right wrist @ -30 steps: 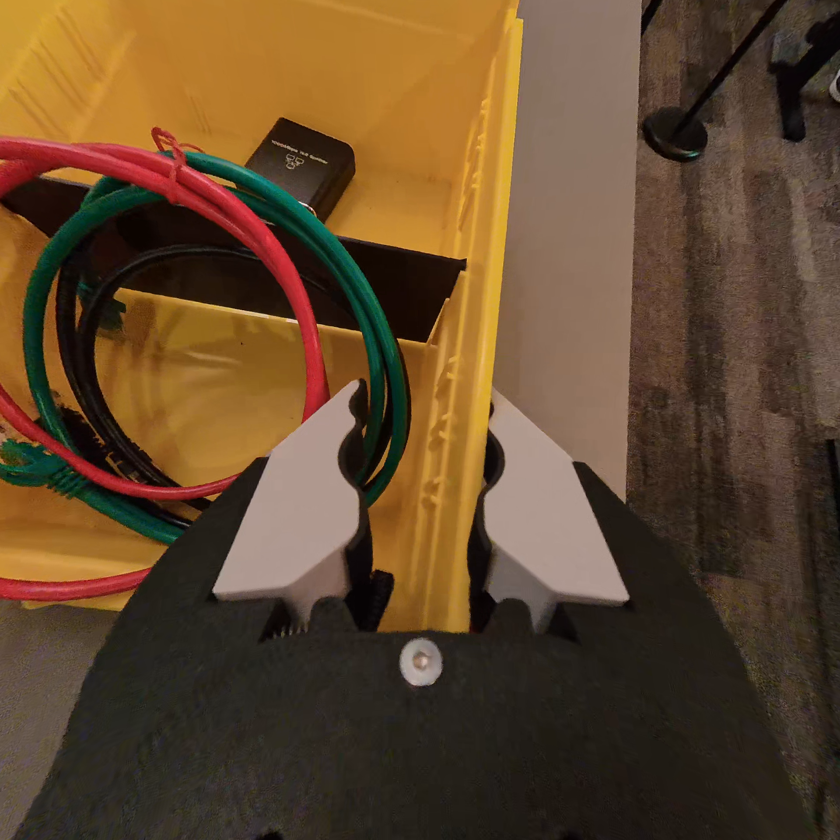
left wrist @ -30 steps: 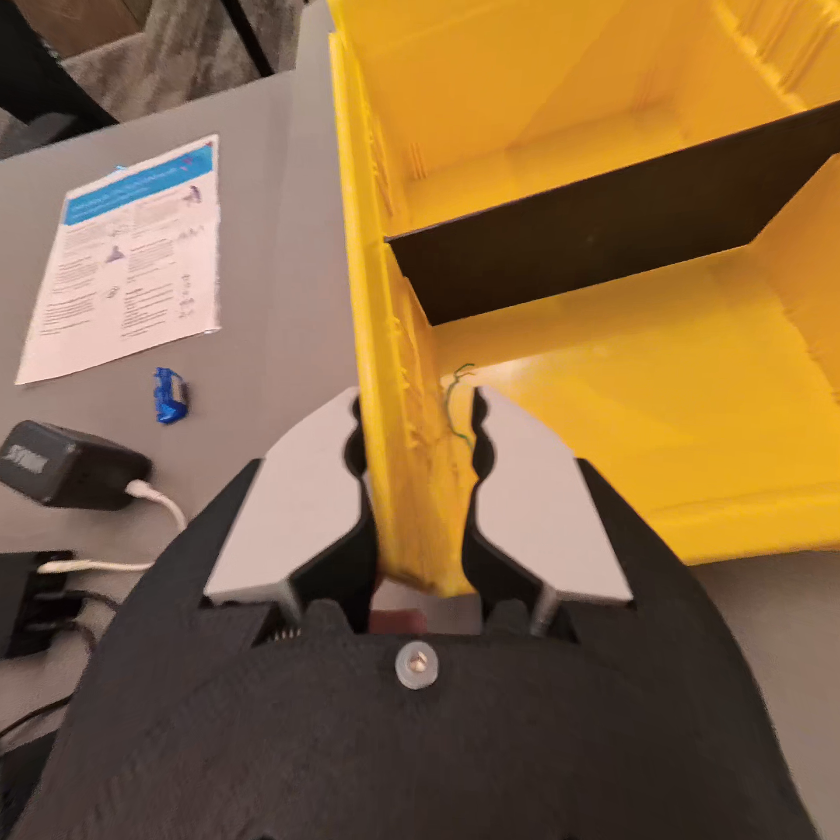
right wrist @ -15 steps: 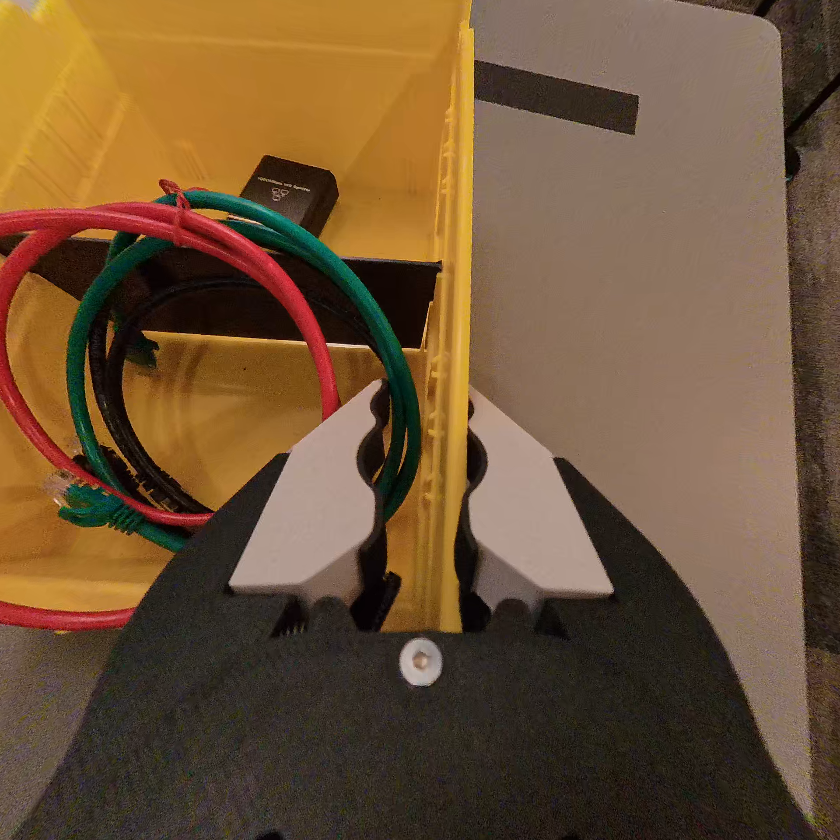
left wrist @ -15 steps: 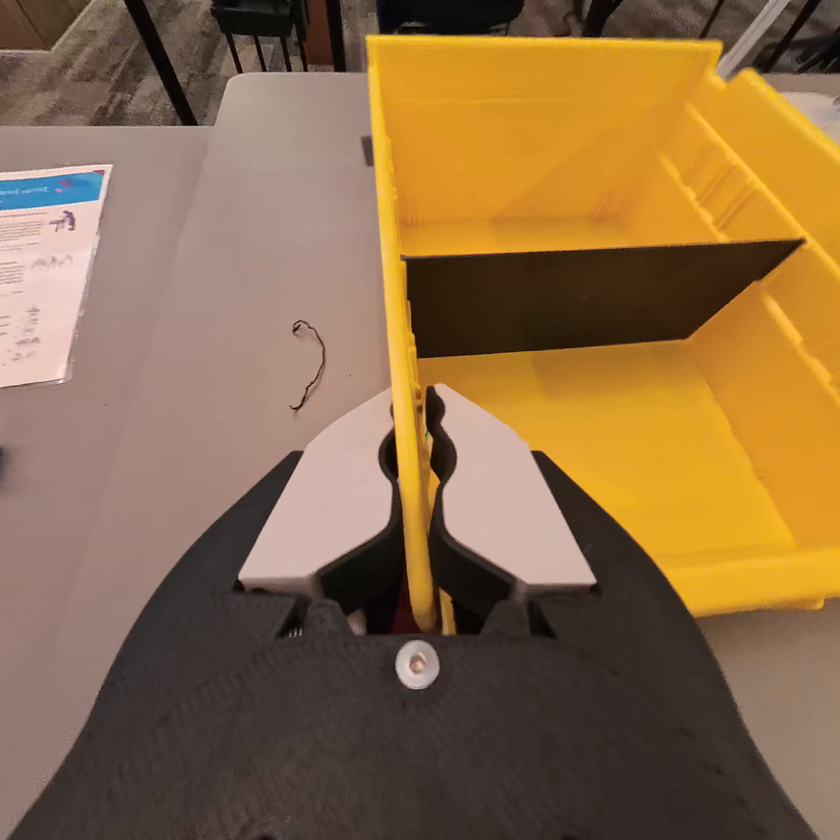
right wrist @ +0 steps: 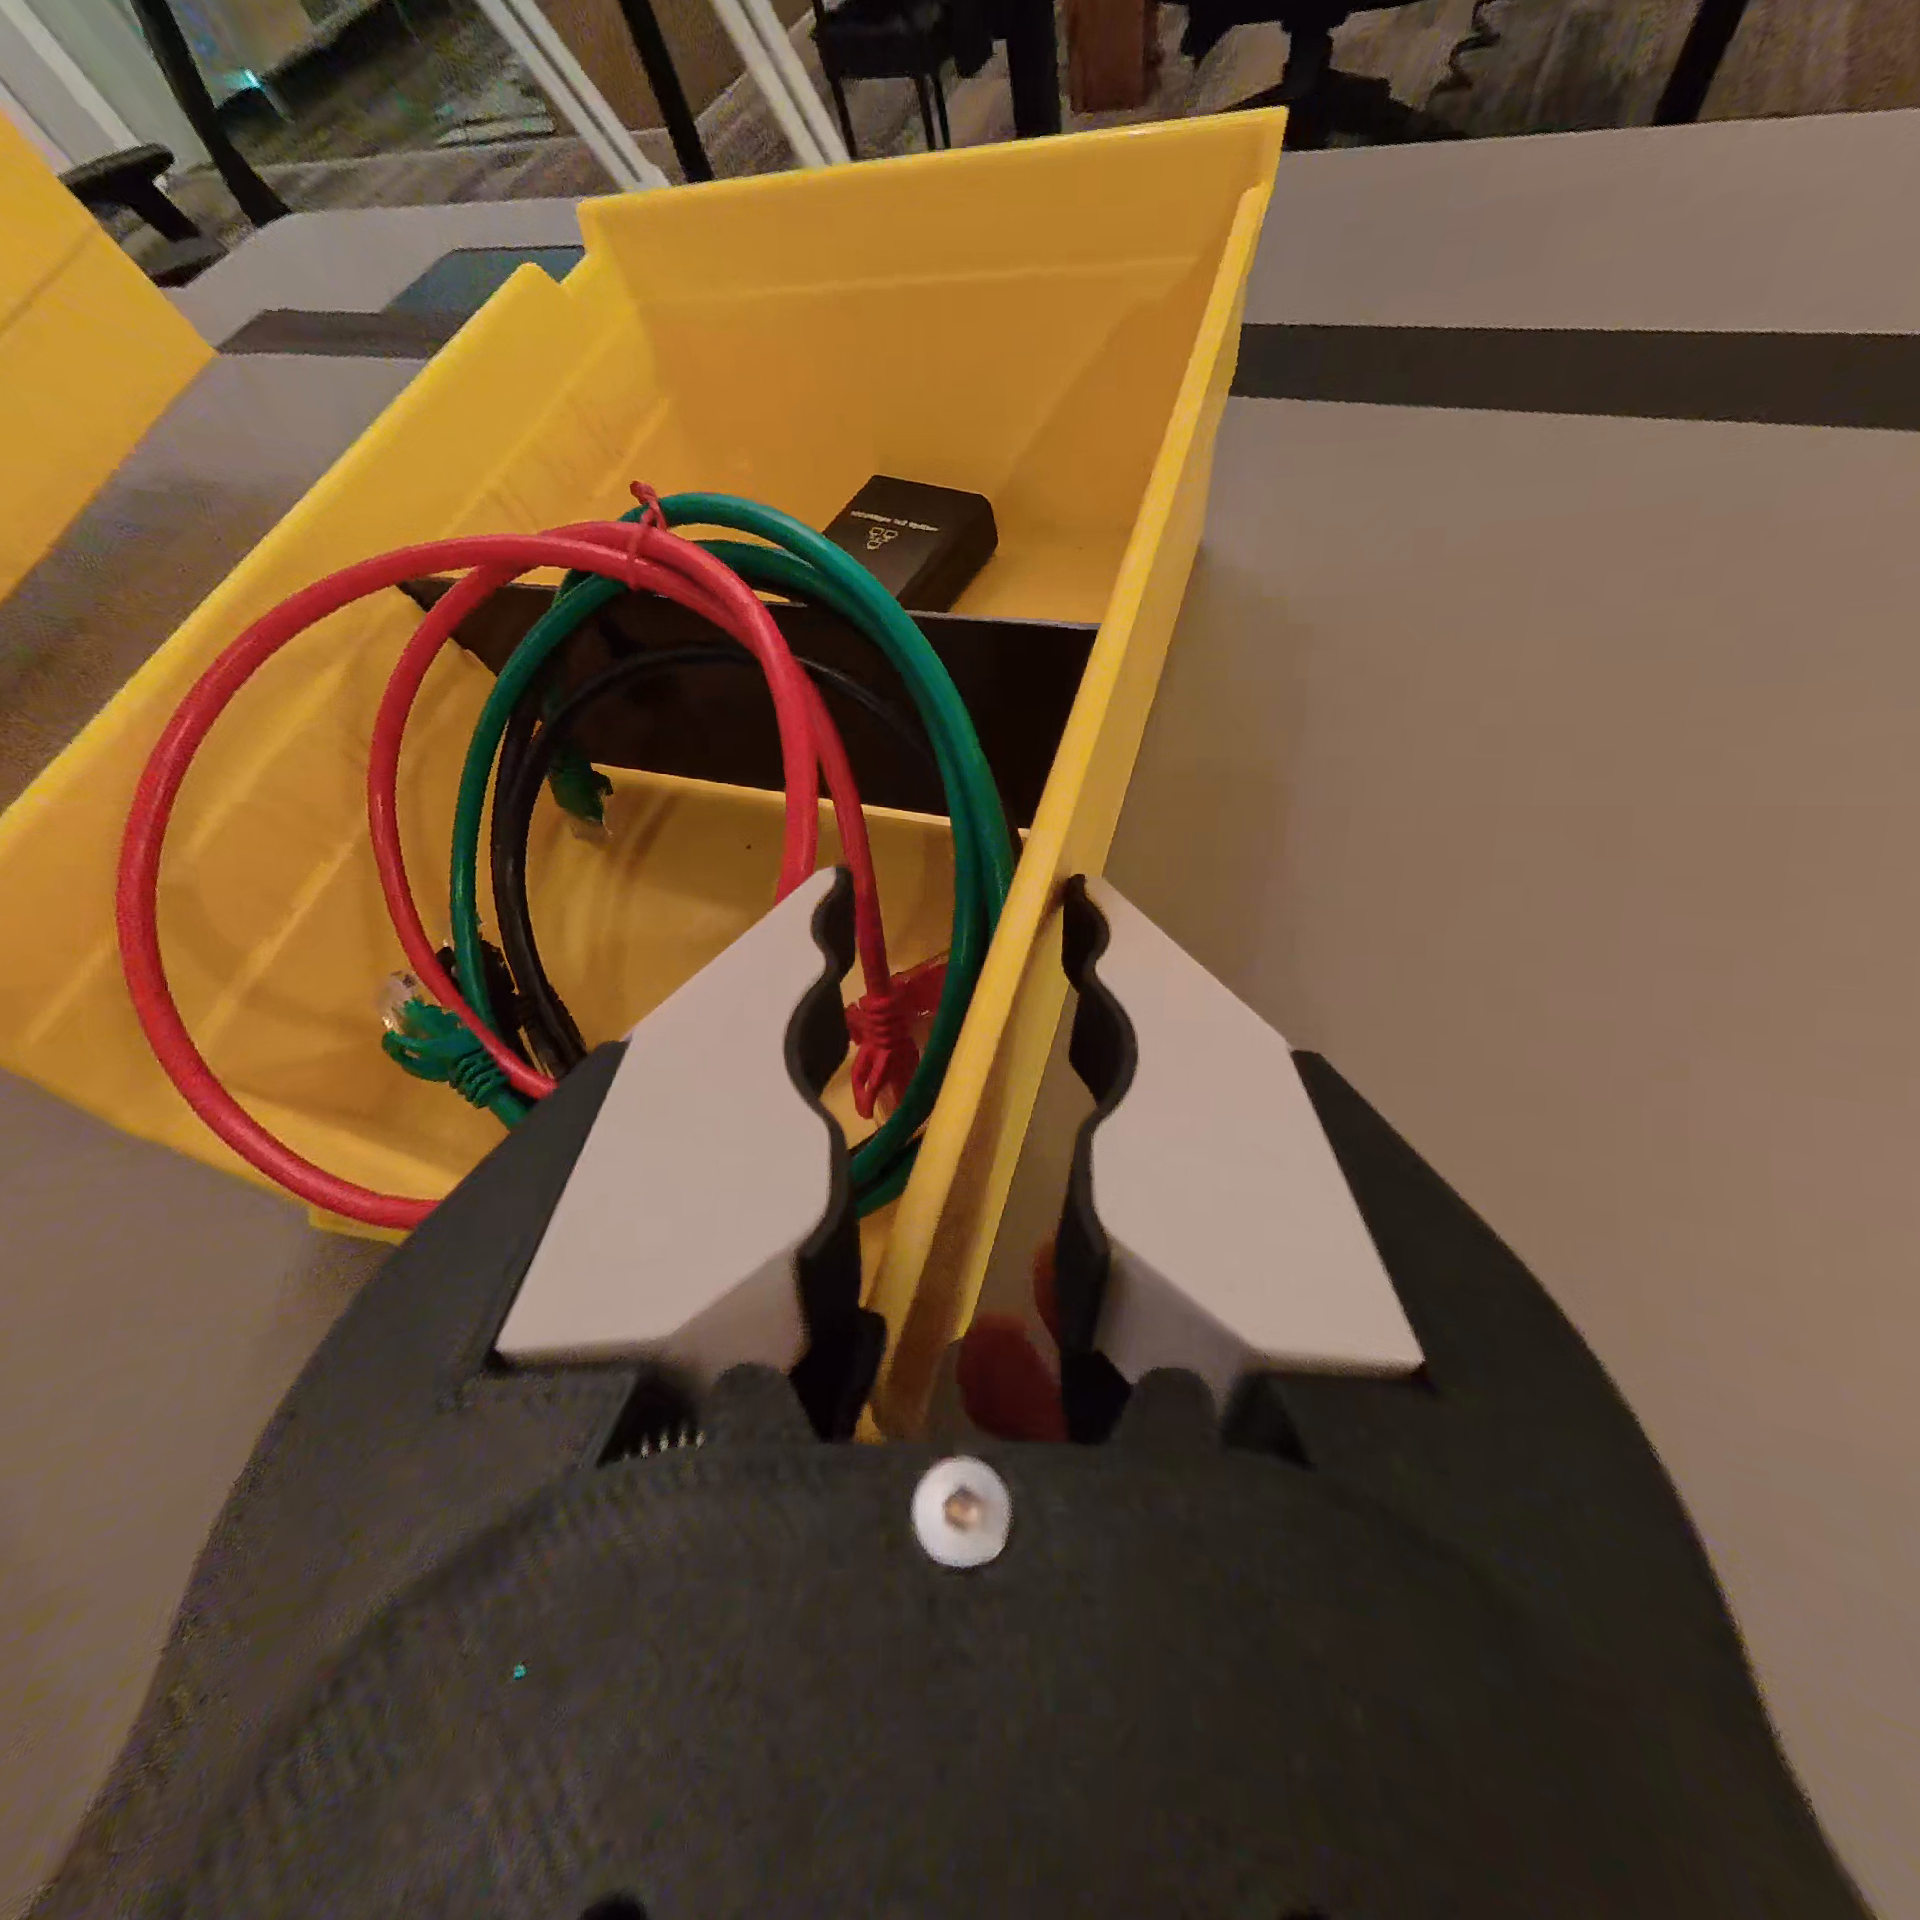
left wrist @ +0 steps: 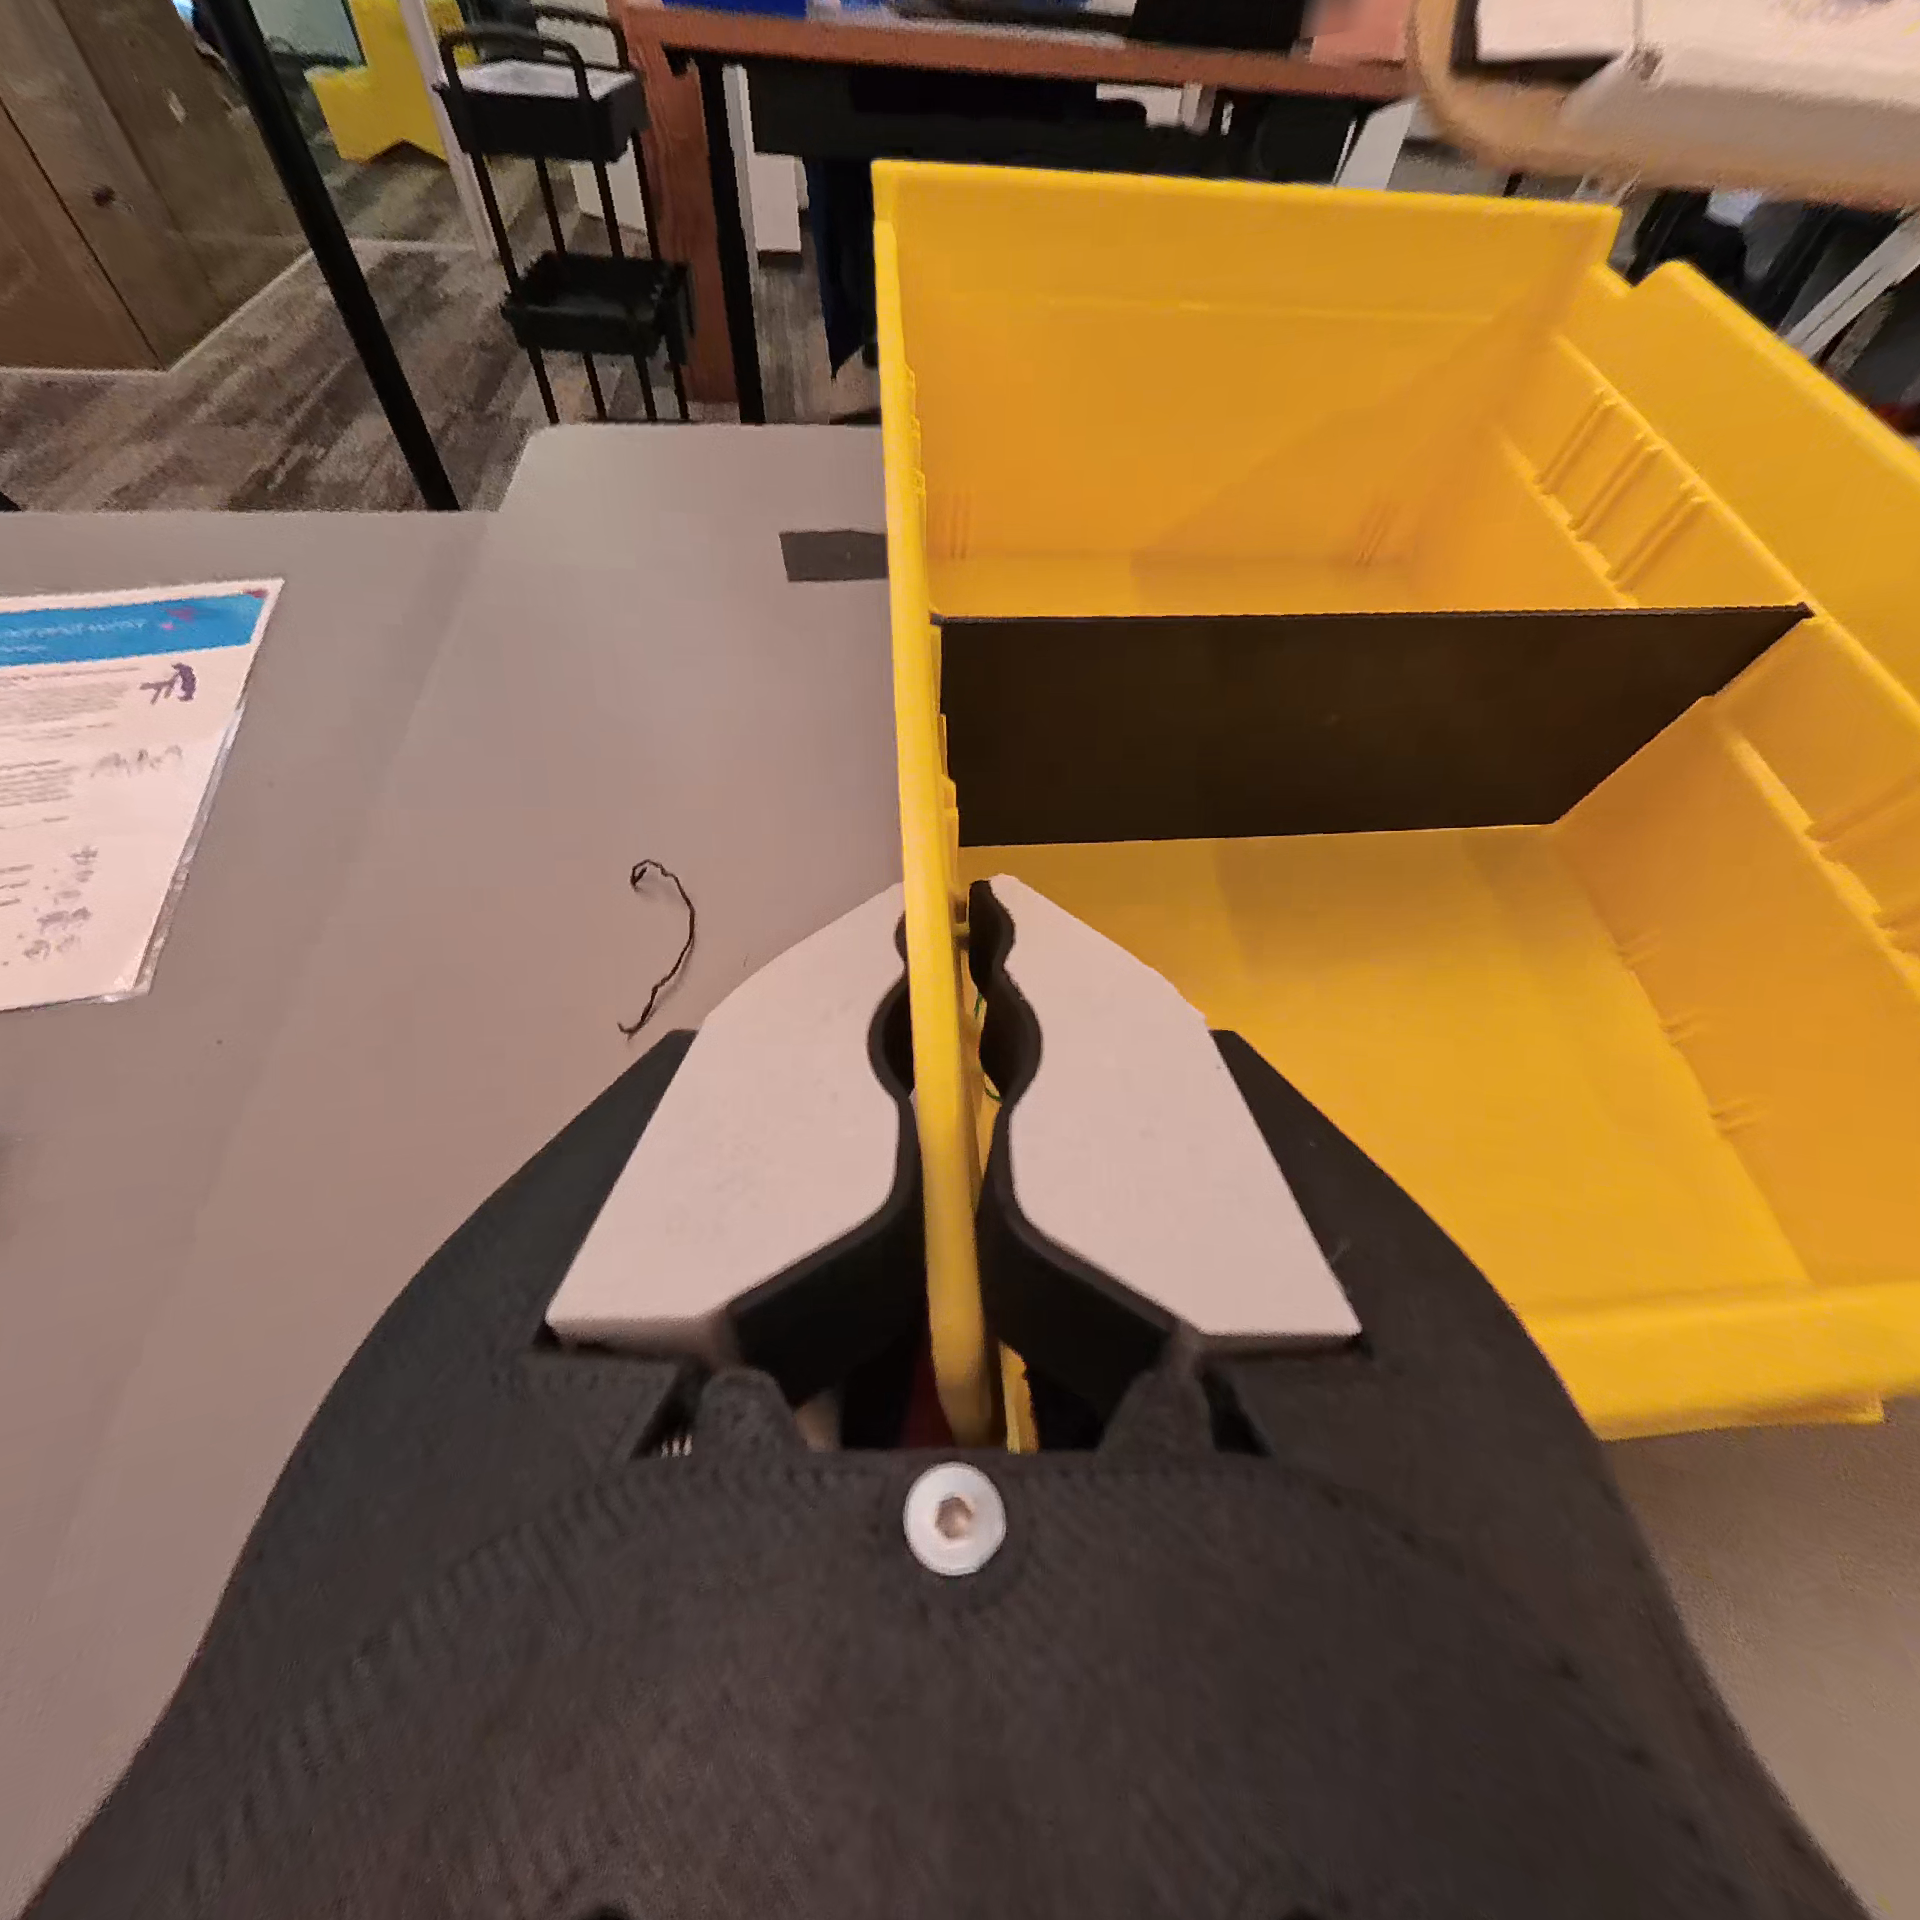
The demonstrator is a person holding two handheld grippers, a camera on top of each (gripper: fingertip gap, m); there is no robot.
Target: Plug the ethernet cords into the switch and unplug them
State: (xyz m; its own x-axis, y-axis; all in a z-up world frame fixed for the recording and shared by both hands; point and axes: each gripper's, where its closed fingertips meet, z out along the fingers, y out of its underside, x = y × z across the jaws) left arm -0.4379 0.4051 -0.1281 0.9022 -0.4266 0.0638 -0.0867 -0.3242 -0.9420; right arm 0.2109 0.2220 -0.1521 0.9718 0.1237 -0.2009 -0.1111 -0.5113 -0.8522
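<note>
My left gripper (left wrist: 948, 894) is shut on the left wall of an empty yellow bin (left wrist: 1195, 364) with a black divider (left wrist: 1299, 727). My right gripper (right wrist: 958, 883) is closed around the right wall of a second yellow bin (right wrist: 914, 312). The green cord (right wrist: 977, 831) runs between its left finger and that wall. This bin holds coiled red (right wrist: 138, 894), green and black (right wrist: 509, 831) ethernet cords in the near compartment. The black switch (right wrist: 914, 535) lies behind the divider (right wrist: 987, 686). A red plug (right wrist: 883, 1029) hangs between my right fingers.
Both bins rest on a grey table (left wrist: 468, 831). A printed sheet (left wrist: 94, 779), a black thread (left wrist: 665, 945) and a black tape patch (left wrist: 831, 556) lie left of the empty bin. Another yellow bin (right wrist: 62, 343) shows at far left. A dark strip (right wrist: 1558, 374) crosses the table. Across from one pair of fingers to the other is roughly 65 cm. Between my left fingertips and the black thread (left wrist: 665, 945) there is roughly 15 cm.
Both bins moved with my grippers across the table. The left gripper closed from wide to tight on its bin wall. The right gripper narrowed, and the bin wall now slants between its fingers.
</note>
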